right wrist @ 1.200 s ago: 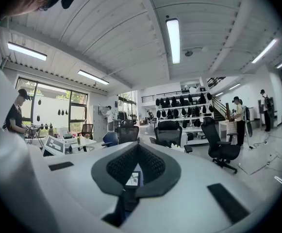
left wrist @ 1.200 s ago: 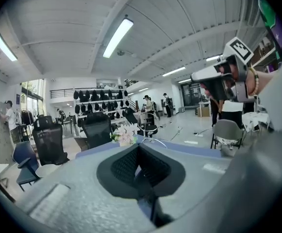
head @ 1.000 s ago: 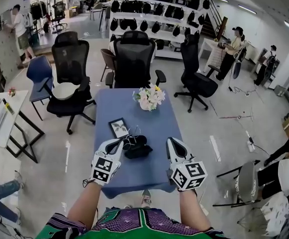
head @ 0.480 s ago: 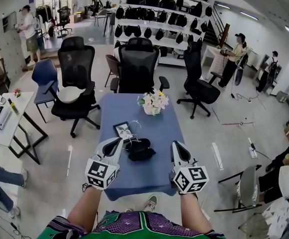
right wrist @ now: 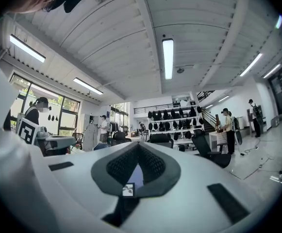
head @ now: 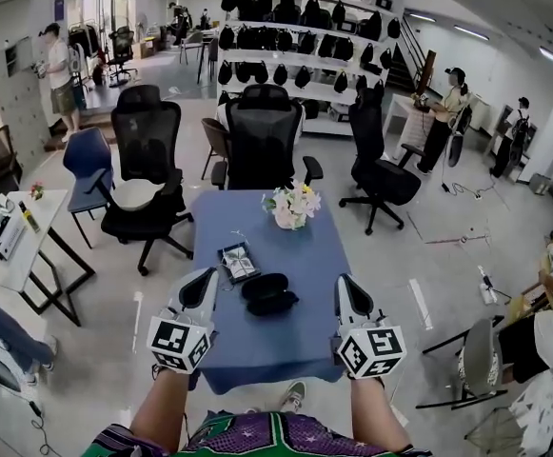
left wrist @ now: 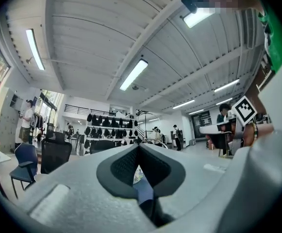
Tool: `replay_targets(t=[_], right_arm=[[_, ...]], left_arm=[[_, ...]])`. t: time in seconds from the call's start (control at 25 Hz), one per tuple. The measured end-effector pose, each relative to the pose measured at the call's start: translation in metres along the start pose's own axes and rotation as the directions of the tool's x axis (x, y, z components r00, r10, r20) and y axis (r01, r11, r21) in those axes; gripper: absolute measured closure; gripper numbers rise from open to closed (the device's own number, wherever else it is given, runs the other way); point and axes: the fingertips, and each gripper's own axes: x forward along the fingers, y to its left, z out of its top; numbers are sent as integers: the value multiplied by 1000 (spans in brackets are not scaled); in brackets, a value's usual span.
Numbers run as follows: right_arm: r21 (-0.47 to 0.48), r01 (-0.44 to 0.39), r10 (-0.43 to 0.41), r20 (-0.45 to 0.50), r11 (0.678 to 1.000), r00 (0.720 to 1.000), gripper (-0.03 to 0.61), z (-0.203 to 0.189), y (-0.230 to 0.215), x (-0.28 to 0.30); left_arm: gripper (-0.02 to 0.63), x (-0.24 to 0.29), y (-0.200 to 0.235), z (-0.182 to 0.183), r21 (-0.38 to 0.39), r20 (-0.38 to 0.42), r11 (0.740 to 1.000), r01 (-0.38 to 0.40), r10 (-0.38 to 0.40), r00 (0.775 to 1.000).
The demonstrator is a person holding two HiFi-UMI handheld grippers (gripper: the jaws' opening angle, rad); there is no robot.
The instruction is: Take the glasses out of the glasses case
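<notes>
Head view shows a black, rounded glasses case (head: 269, 293).

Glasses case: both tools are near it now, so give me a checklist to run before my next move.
1. Left tool empty: ok, jaws together with nothing between them.
2. Right tool empty: ok, jaws together with nothing between them.
3. Tools clear of the glasses case: ok, it lies on the blue table between them, and neither touches it.
4. Case open: ok, it looks like two dark halves lying side by side.
5. Glasses out of the case: cannot tell, they are too small to make out in the case or on the picture frame beside it.
6. Flowers out of the way: ok, they stand at the table's far end.
</notes>
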Motion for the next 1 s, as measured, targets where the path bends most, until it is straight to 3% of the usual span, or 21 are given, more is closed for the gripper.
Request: replay_targets(t=[1.0], right_arm=[[-25,4,-4,-15,1000,1000,575,0,0,-11]], left_arm=[[597,-1,-15,32,-6,80,1000,8,-7,997]])
